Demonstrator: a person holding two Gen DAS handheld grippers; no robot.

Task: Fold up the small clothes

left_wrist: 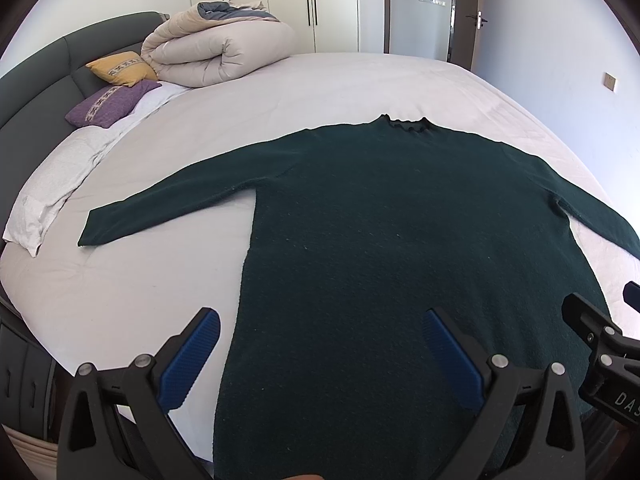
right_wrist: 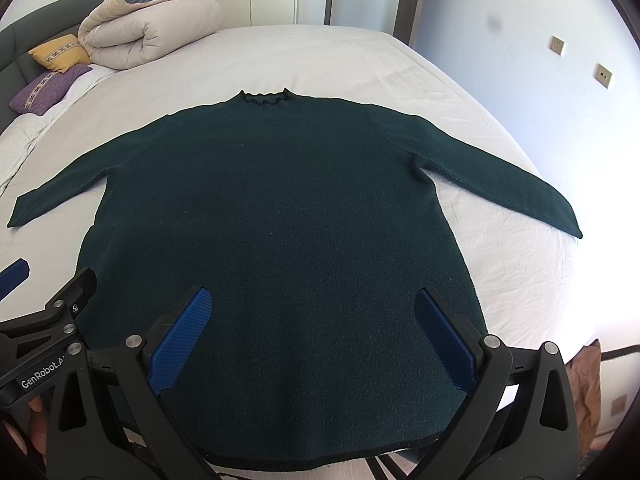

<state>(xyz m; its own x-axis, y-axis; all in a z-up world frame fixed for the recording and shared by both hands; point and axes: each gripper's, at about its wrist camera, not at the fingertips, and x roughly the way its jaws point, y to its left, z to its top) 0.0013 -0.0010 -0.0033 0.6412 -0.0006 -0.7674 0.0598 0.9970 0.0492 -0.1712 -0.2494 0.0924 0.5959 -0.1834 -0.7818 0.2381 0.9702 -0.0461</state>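
Note:
A dark green long-sleeved sweater lies flat on the white bed, collar away from me, both sleeves spread out to the sides. It also shows in the right wrist view, with its hem near the bed's front edge. My left gripper is open and empty, above the sweater's lower left part. My right gripper is open and empty, above the lower middle of the sweater. The right gripper's tip shows at the right edge of the left wrist view.
A rolled beige duvet lies at the far left of the bed beside a yellow pillow and a purple pillow. A dark headboard runs along the left. Wardrobe doors and a door stand behind.

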